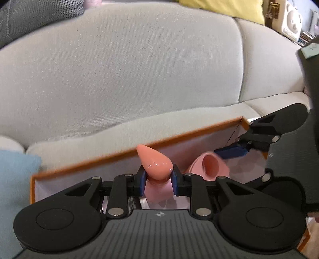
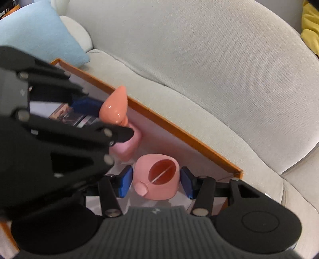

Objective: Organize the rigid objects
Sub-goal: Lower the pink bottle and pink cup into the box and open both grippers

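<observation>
Grey sofa cushions (image 1: 123,65) fill the background of both views, behind an orange-rimmed box (image 1: 179,139) with a pale lining that lies on the seat.

At lower centre of the left wrist view, the left tongs (image 1: 158,180) are drawn narrow, their blue pads pressed on either side of a glossy peach teardrop piece (image 1: 154,161) whose pointed end tilts toward upper left. Below the pads a pale pink base (image 1: 158,191) shows beneath the teardrop, inside the box.

At lower centre of the right wrist view, the right tongs (image 2: 156,181) stand open, one blue pad on each side of a pink rounded cup (image 2: 157,179) with a dark oval opening; small gaps show between pads and cup. The cup rests on the box floor, right of the teardrop in the left view.

A light blue pillow (image 2: 39,37) lies at upper left of the right view, and a yellow cushion (image 1: 225,8) at upper right of the left view.
</observation>
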Available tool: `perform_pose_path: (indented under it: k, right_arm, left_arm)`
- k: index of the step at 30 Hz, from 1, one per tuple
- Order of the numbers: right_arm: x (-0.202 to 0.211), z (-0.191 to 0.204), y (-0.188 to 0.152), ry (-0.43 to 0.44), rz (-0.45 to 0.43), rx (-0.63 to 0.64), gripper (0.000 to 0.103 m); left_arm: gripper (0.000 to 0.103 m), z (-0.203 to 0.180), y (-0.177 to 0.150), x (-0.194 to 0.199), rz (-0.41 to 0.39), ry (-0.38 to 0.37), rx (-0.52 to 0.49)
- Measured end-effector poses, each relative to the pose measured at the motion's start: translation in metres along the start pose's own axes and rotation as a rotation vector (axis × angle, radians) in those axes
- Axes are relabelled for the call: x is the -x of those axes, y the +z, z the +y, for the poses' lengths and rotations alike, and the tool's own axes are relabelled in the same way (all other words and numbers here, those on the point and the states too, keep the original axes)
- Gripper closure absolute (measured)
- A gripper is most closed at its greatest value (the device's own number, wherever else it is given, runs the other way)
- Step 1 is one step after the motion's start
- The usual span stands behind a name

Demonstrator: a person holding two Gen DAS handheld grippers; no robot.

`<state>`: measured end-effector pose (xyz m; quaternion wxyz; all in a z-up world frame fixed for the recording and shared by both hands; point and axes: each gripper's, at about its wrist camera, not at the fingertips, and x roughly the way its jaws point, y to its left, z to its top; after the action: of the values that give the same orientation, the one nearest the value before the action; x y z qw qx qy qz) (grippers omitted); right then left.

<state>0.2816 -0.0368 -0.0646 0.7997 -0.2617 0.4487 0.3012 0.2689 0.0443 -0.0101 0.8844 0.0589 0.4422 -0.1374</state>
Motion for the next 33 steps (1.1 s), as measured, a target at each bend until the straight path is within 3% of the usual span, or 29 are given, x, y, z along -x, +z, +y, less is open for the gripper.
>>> perform_pose_path:
  k: [3,7,11,15,20,27,33]
  right_arm:
    - [0.001,0.006,-0.006,-0.024,-0.024,0.019,0.049]
    - [0.008,0.014,-0.010,-0.046,0.019,0.050,0.049]
    - [0.011,0.019,-0.015,-0.051,0.088,0.090,0.049]
    - [0.006,0.025,-0.028,-0.028,0.178,0.130,0.049]
    - [0.005,0.041,-0.033,-0.089,0.150,0.172,0.049]
    - [-0.004,0.039,-0.029,-0.090,0.125,0.157,0.050]
    - [-0.020,0.027,-0.022,-0.079,0.116,0.055,0.049]
  left_arm:
    - [0.075,0.007,-0.016,-0.004,0.034,-0.015,0.057]
    - [0.075,0.001,-0.025,0.002,0.055,-0.006,0.065]
    - [0.075,0.003,-0.030,0.003,0.161,-0.017,0.168]
    - [0.081,0.007,-0.041,-0.008,0.263,-0.055,0.237]
    - [0.084,0.013,-0.045,-0.027,0.339,-0.061,0.303]
    - [0.086,0.015,-0.037,-0.044,0.354,-0.094,0.414]
    - [0.084,0.014,-0.035,-0.049,0.319,-0.075,0.431]
